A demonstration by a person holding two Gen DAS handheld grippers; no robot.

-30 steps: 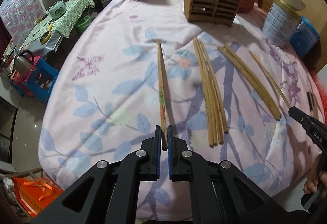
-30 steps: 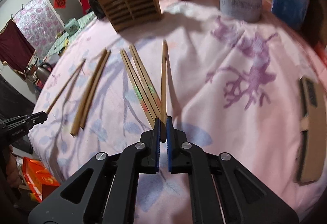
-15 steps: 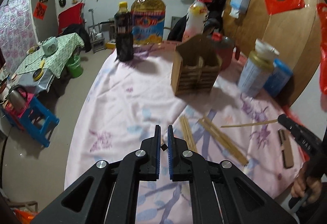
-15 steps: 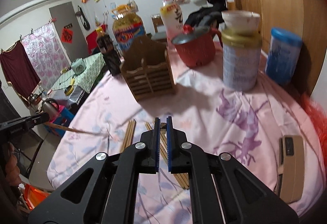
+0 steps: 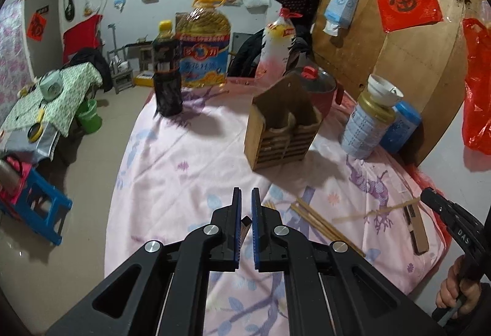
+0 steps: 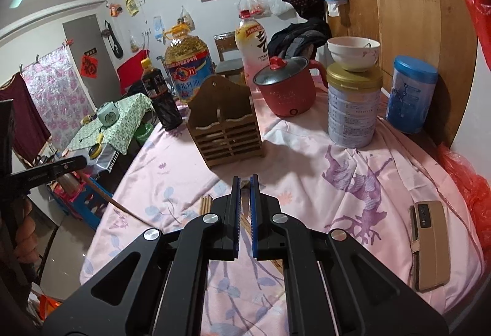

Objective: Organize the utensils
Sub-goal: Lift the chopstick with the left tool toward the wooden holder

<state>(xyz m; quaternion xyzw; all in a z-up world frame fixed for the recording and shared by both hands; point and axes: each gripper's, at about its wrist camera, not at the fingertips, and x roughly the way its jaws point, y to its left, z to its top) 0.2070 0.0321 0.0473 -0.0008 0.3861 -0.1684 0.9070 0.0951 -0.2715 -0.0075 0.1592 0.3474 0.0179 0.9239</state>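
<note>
Here we judge the chopsticks to be light, stiff and rather smooth, so a pinch near one end lets the long free length swing and twist; taking each closer to its middle would steady it, though an end grip suits dropping it upright into the wooden chopstick holder [image 5: 280,124], which stands on the pink flowered tablecloth [image 5: 190,164] well beyond both grippers. Our left gripper [image 5: 246,215] has its jaws nearly together, clamped on the end of one chopstick [image 5: 245,221], seen end-on in the left wrist view and as a slanting stick [image 6: 104,198] in the right wrist view. Our right gripper [image 6: 245,201] is likewise narrowed onto a chopstick end [image 6: 245,184], and that stick [image 5: 377,211] shows reaching out from its tip in the left wrist view. Both sticks are held above the cloth. The loose chopsticks [image 5: 325,224] lie flat on the cloth below the grippers, between us and the holder. A phone in a tan case [image 6: 429,244] lies off to the right
</note>
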